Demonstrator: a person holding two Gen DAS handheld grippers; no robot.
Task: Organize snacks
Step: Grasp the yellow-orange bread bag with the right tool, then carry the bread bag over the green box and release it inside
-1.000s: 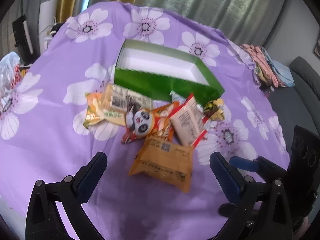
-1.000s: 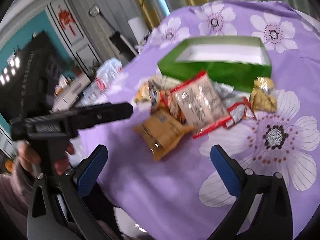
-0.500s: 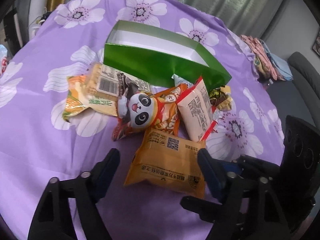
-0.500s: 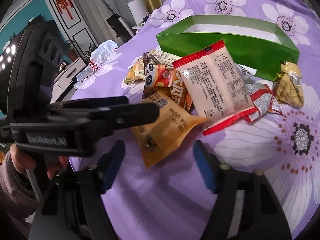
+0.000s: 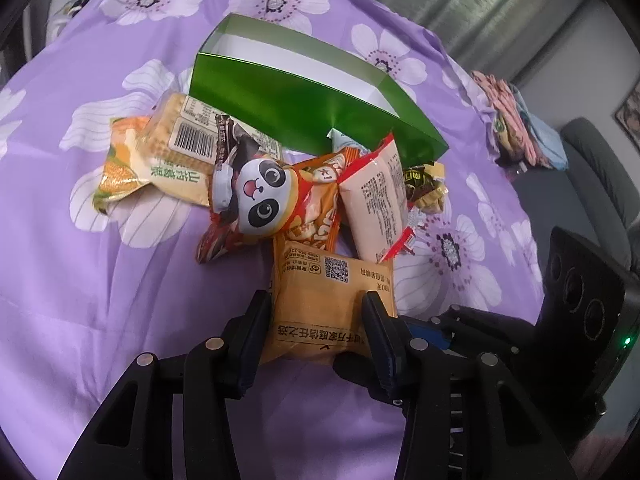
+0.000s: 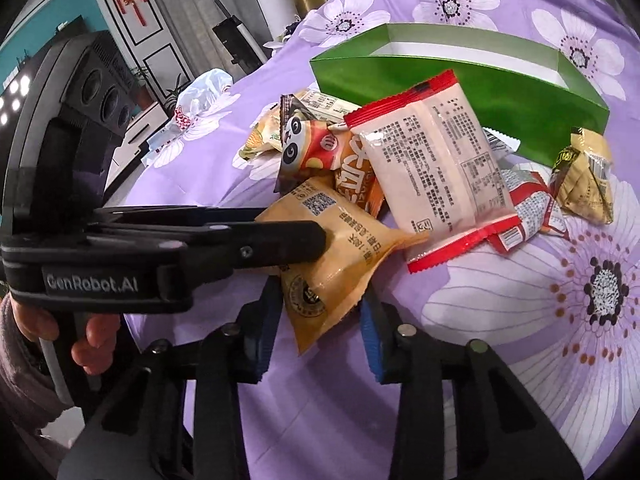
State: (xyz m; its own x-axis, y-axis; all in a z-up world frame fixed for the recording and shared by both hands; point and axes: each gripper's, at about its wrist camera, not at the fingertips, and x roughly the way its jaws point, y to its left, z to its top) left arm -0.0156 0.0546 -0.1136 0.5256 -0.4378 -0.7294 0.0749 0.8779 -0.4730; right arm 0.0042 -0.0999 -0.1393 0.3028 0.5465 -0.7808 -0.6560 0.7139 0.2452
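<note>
An orange snack packet (image 5: 328, 300) (image 6: 340, 248) lies nearest me in a pile on the purple flowered cloth (image 5: 120, 300). My left gripper (image 5: 316, 320) is closing, and its pads press the packet's near end from both sides. My right gripper (image 6: 320, 320) is also closing, its blue pads against a corner of the same packet. Behind it lie a panda packet (image 5: 260, 200), a pale packet with red ends (image 6: 440, 160) and a yellow corn packet (image 5: 160, 152). An open green box (image 5: 304, 100) (image 6: 480, 80) stands beyond the pile and looks empty.
A small gold packet (image 6: 584, 176) and a red-and-white packet (image 6: 532, 208) lie right of the pile. Folded clothes (image 5: 516, 120) sit at the table's far right edge, with a grey sofa (image 5: 592, 152) beyond. A white plastic bag (image 6: 200, 92) lies far left. A hand (image 6: 92, 336) holds the left gripper.
Both grippers came down and forward to the orange packet. Their jaws went from wide open to closed around it, the left on its near end and the right on a corner.
</note>
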